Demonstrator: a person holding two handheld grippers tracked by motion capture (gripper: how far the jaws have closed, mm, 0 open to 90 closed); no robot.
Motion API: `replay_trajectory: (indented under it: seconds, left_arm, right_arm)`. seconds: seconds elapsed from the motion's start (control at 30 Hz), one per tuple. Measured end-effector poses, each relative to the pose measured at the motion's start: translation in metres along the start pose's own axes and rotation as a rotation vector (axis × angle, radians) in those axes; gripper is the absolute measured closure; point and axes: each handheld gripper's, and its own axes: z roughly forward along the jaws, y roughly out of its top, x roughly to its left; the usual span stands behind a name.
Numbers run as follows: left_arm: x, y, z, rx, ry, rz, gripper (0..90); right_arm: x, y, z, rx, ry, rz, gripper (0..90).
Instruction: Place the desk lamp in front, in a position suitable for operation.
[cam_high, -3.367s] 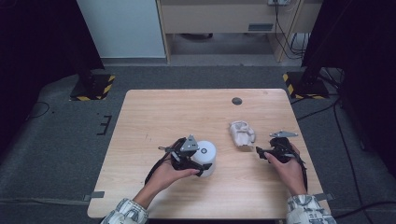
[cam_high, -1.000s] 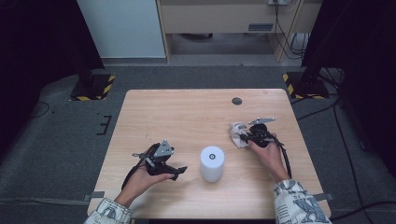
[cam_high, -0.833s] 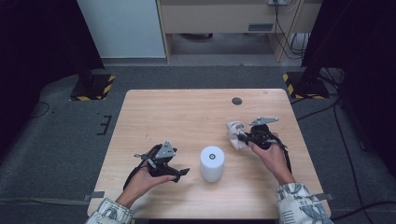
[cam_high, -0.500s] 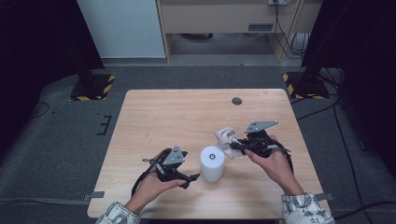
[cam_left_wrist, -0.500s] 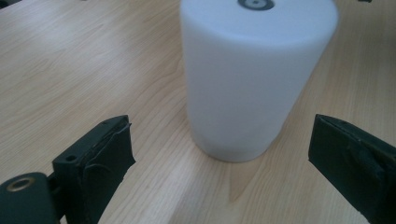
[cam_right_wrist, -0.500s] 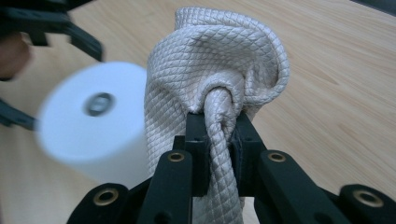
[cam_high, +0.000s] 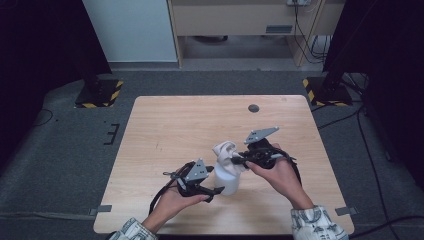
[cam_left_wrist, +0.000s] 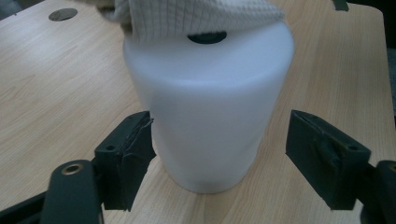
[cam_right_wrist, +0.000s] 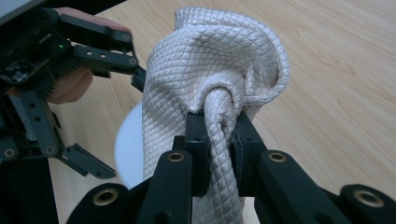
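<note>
Pale wooden tabletop (cam_high: 165, 130) on grey carpet, with a small dark round disc (cam_high: 253, 108) toward 12 o'clock near the far edge. Standing upright at about 6 o'clock of the table's middle: a white, matte, cylindrical plastic container (cam_high: 226, 179), long axis vertical, a dark hole in its top face pointing up (cam_left_wrist: 207, 37).

Left gripper (cam_high: 212, 190) at 9 o'clock of the container, jaws spread wide, one on each side of the white wall; in the left gripper view one pad (cam_left_wrist: 126, 163) just at the wall, the other (cam_left_wrist: 327, 163) apart from it.

Right gripper (cam_high: 236, 161) coming in from 3 o'clock, jaws clamped on a cream, quilted-weave cloth (cam_right_wrist: 210, 84). Cloth bunched and folded over itself, hanging over the container's top, its pinched strand running down between the jaws. Contact between cloth and lid cannot be told.
</note>
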Motion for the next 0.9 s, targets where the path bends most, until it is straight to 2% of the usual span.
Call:
replay_trajectory:
  seconds: [0.1, 0.2, 0.27, 0.37, 0.47, 0.5, 0.67, 0.83, 0.9]
  left_arm:
    - [0.002, 0.0, -0.001, -0.01, -0.001, -0.009, 26.0]
    - [0.001, 0.0, 0.0, -0.004, 0.015, 0.0, 26.8]
    - [0.001, 0.0, 0.0, -0.006, 0.007, 0.002, 26.8]
    - [0.001, 0.0, 0.001, -0.005, 0.001, -0.002, 26.8]
    - [0.0, 0.0, 0.002, 0.002, -0.014, 0.003, 26.5]
    - [0.0, 0.0, 0.002, 0.004, -0.002, 0.001, 26.5]
    - [0.001, -0.001, 0.002, 0.009, 0.008, 0.006, 26.6]
    - [0.001, 0.0, 0.003, 0.01, 0.013, 0.011, 26.6]
    - [0.001, 0.0, 0.003, 0.008, 0.014, 0.01, 27.0]
  right_arm:
    - [0.011, 0.006, 0.007, 0.022, 0.026, -0.029, 80.0]
    - [0.023, 0.008, 0.009, 0.049, 0.053, -0.073, 80.0]
    - [0.029, 0.006, 0.005, 0.07, 0.073, -0.09, 80.0]
    - [0.032, 0.003, -0.004, 0.093, 0.073, -0.098, 79.9]
    - [0.029, -0.001, -0.013, 0.104, 0.055, -0.086, 79.7]
    - [0.026, -0.002, -0.015, 0.098, 0.046, -0.071, 79.7]
    - [0.005, -0.006, -0.024, 0.093, -0.009, -0.018, 79.7]
    - [-0.001, 0.001, -0.011, 0.091, -0.054, -0.012, 79.2]
    - [0.005, 0.008, -0.003, 0.086, -0.036, -0.025, 79.2]
